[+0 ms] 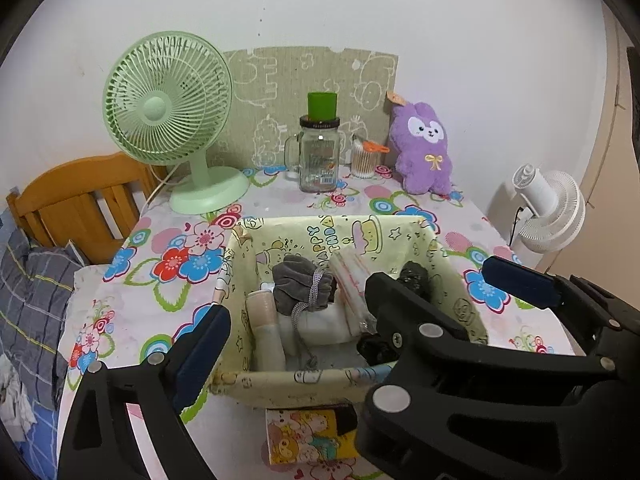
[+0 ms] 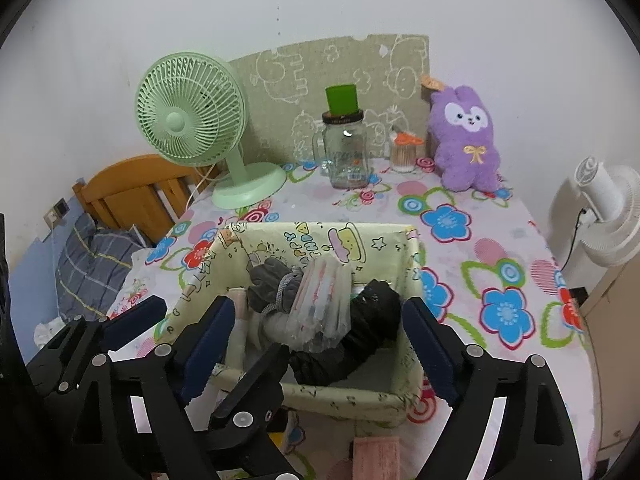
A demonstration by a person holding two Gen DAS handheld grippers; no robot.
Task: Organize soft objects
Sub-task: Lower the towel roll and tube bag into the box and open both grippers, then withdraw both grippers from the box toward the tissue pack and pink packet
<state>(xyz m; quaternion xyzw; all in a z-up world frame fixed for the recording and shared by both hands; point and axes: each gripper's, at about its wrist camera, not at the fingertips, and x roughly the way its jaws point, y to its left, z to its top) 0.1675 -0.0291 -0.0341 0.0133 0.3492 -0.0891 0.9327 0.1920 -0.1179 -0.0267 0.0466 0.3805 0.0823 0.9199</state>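
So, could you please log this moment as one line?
left gripper: open, empty | right gripper: open, empty | both over basket | pouch, packet, black bag inside

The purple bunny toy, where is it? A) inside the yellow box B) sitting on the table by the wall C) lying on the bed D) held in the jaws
B: the purple bunny toy sits upright on the flowered table by the wall, well behind the yellow box.

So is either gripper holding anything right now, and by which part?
Nothing is held. The left gripper and right gripper both stand open over the fabric basket, pads touching nothing.
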